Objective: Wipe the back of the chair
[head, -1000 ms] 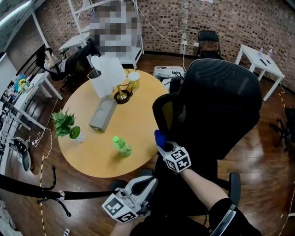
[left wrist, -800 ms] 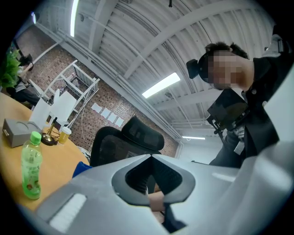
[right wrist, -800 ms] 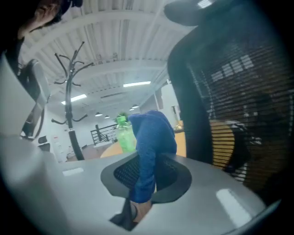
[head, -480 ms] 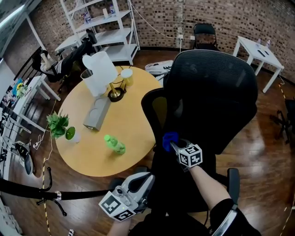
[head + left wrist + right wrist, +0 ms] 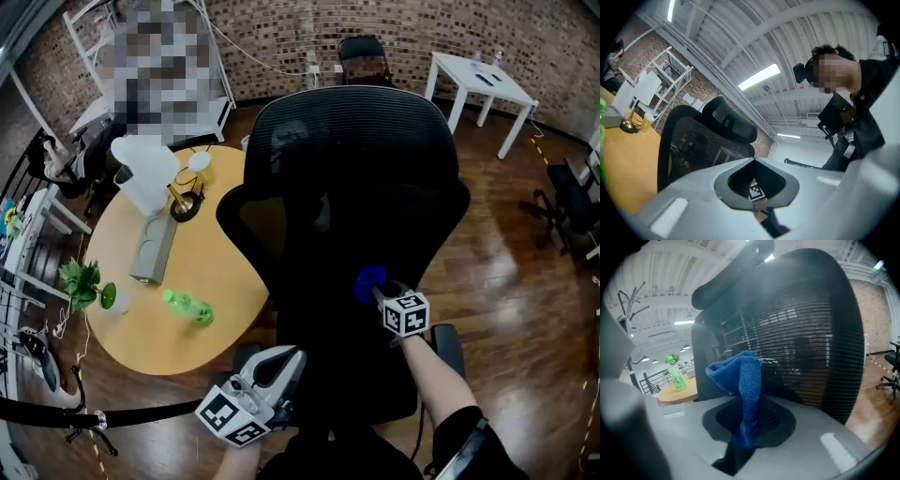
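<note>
The black mesh chair back (image 5: 356,178) fills the middle of the head view, with its rear side facing me. My right gripper (image 5: 377,289) is shut on a blue cloth (image 5: 368,278), which sits against the lower middle of the chair back. In the right gripper view the cloth (image 5: 743,394) stands up between the jaws of the right gripper (image 5: 747,427), close to the mesh (image 5: 801,338). My left gripper (image 5: 274,367) hangs low at the chair's left side, apart from it. In its own view the left gripper (image 5: 754,185) is shut on nothing, and the chair (image 5: 693,145) is ahead.
A round wooden table (image 5: 220,281) stands left of the chair with a green bottle (image 5: 187,307), a potted plant (image 5: 86,284), a grey box (image 5: 155,248) and a white jug (image 5: 145,183). A white table (image 5: 483,84) and another black chair (image 5: 364,54) stand at the back.
My right gripper has carried the blue cloth from the chair back's left edge rightward to its lower middle. The head view swung so the chair is centred. The left gripper stayed low.
</note>
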Motion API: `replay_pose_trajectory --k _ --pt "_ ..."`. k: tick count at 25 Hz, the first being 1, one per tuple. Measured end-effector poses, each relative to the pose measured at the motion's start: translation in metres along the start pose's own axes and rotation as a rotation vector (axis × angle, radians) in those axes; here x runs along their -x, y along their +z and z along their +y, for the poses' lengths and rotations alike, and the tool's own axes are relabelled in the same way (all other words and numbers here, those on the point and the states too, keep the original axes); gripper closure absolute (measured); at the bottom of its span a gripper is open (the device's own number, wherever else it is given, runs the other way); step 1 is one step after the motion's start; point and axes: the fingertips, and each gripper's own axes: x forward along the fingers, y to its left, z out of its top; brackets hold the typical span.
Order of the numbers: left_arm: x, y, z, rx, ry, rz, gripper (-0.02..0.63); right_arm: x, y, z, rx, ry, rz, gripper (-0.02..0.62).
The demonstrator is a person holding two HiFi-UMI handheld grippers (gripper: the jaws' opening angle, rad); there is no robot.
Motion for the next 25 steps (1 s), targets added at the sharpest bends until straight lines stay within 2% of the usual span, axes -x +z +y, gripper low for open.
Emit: replay_pose_trajectory --k 6,11,13,16,18,22,25 --pt "-0.028 -0.012 -0.013 0.009 -0.051 0.01 0.606 0.045 -0.002 -0.068 0.006 -0.123 0.013 0.54" --pt "-0.046 -0.023 -0.015 0.014 -0.078 0.024 0.606 0.078 -0.01 -0.109 -0.03 -0.264 0.021 0.54" --pt "-0.051 -0.028 -0.014 0.019 -0.09 0.03 0.606 0.095 -0.011 -0.121 -0.036 -0.336 0.018 0.54" --pt "-0.054 -0.033 -0.013 0.033 -0.103 0.032 0.606 0.126 -0.001 -0.141 -0.044 -0.486 -0.018 0.54" --pt "-0.055 -0.034 -0.011 0.039 -0.109 0.032 0.606 0.138 0.001 -0.144 -0.054 -0.55 -0.032 0.54" --pt "-0.051 -0.033 -0.006 0.034 -0.116 0.04 0.606 0.117 -0.033 -0.124 -0.049 -0.545 0.063 0.54" --pt "-0.041 -0.032 -0.001 0.035 -0.101 0.042 0.606 0.078 -0.059 -0.093 0.021 -0.467 0.149 0.54"
